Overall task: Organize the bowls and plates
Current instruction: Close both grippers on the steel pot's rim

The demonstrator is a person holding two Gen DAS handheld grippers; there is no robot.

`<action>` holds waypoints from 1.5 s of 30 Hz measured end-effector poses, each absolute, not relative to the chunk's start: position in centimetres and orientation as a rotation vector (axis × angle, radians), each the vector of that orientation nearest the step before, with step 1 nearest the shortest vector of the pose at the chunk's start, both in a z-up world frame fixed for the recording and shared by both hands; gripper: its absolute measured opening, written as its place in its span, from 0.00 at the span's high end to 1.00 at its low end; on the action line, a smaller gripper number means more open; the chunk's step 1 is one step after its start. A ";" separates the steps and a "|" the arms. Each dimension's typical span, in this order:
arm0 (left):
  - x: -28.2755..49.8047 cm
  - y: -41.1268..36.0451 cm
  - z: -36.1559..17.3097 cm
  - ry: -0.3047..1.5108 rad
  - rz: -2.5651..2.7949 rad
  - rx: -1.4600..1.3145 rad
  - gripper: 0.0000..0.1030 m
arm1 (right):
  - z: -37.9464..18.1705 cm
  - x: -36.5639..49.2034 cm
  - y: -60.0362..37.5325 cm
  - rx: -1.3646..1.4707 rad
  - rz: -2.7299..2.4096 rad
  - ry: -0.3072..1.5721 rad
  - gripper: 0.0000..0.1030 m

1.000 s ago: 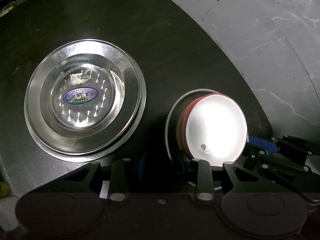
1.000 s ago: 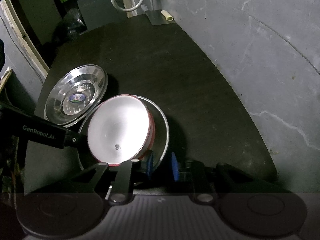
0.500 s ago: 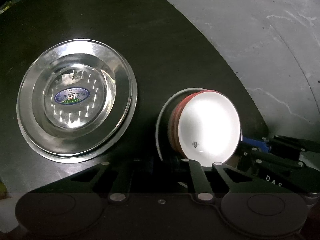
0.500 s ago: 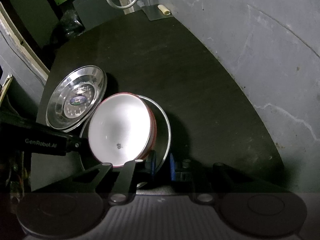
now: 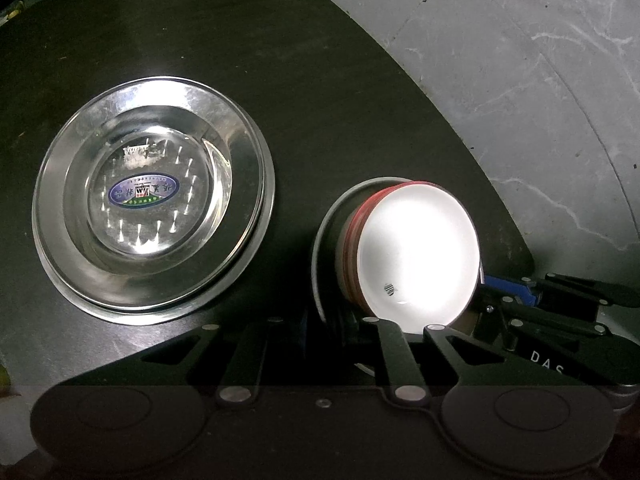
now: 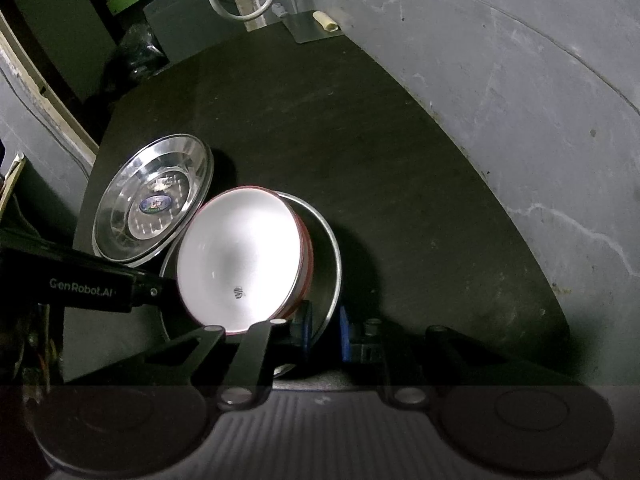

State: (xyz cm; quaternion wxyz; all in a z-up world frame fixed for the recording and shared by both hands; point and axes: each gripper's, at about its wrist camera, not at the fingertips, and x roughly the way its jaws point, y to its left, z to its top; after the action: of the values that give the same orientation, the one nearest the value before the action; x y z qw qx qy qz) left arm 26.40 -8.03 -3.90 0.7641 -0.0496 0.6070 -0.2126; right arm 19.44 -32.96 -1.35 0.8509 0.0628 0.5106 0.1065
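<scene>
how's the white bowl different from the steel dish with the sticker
The white bowl has a glossy white inside and a red outside; the steel dish is bare mirror metal with a wide flat rim and a blue oval sticker. The steel dish is wider and lies alone on the dark table; the white bowl sits inside a metal pan. Both are round and empty.

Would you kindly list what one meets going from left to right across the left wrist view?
Stacked shiny steel plates with an oval blue sticker → white bowl with red outside sitting in a steel dish → right tongs with blue pads.
</scene>
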 end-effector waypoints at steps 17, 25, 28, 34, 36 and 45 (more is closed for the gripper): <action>26.3 -8.4 -3.7 1.314 -0.465 -0.081 0.87 | -1.3 19.1 -33.0 0.140 0.224 1.072 0.84; 26.3 -8.4 -3.6 1.311 -0.468 -0.072 0.87 | -1.1 18.8 -32.7 0.141 0.221 1.068 0.84; 26.2 -8.5 -3.5 1.306 -0.466 -0.068 0.87 | -1.1 18.8 -32.7 0.142 0.222 1.068 0.84; 26.1 -8.6 -3.3 1.296 -0.463 -0.059 0.87 | -1.2 18.6 -32.5 0.141 0.222 1.063 0.84; 26.0 -8.7 -3.3 1.294 -0.463 -0.057 0.87 | -1.1 18.6 -32.4 0.140 0.222 1.061 0.84; 25.9 -8.7 -2.8 1.275 -0.460 -0.056 0.87 | -0.8 18.5 -32.3 0.136 0.224 1.049 0.84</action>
State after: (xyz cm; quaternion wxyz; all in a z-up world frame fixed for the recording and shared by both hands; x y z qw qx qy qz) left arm 25.87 -8.66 -2.80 0.7787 -0.0258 0.5896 -0.2129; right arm 18.48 -32.32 -0.81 0.8574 0.0645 0.4993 0.1066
